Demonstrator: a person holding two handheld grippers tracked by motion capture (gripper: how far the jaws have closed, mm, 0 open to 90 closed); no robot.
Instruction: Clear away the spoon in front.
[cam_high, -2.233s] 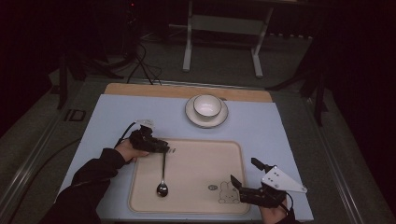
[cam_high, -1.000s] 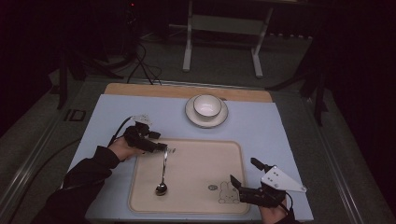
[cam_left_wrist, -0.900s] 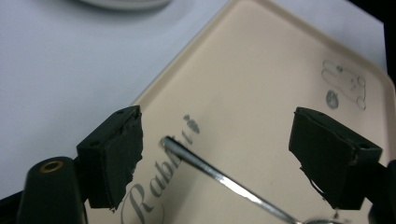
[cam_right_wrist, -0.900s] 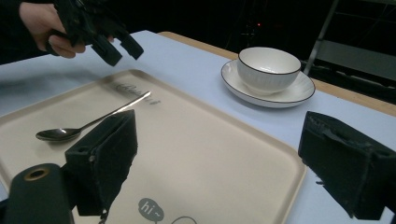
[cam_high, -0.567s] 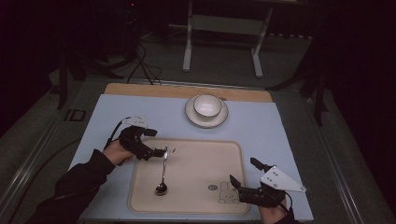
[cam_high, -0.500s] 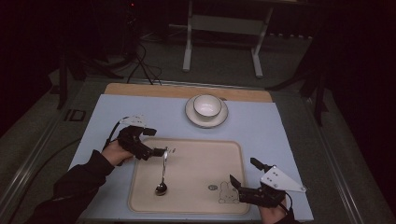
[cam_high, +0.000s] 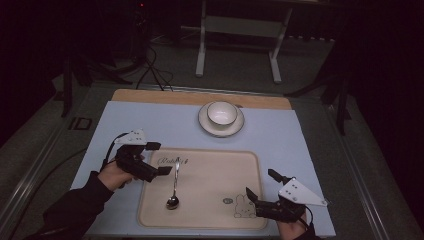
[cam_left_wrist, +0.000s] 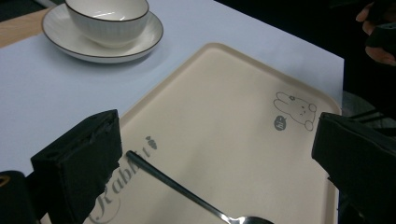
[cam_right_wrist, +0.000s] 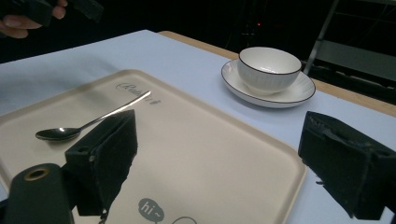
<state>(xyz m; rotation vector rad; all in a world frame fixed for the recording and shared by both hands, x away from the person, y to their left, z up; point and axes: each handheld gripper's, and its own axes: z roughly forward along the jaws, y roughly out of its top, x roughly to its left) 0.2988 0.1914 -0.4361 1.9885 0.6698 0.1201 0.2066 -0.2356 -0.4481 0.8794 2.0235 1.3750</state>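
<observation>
While a spoon lies loose on the beige tray | left tool gapes wide at the handle tip, gripping nothing | right tool wide over the tray's near right corner | bowl on saucer, far tabletop

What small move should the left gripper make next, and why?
Probably ease down and forward so its jaws straddle the spoon handle, then close. The left gripper is open, hovering at the handle's tip at the tray's left edge, and the spoon lies flat and free. The right gripper rests open at the tray's near right corner.
</observation>
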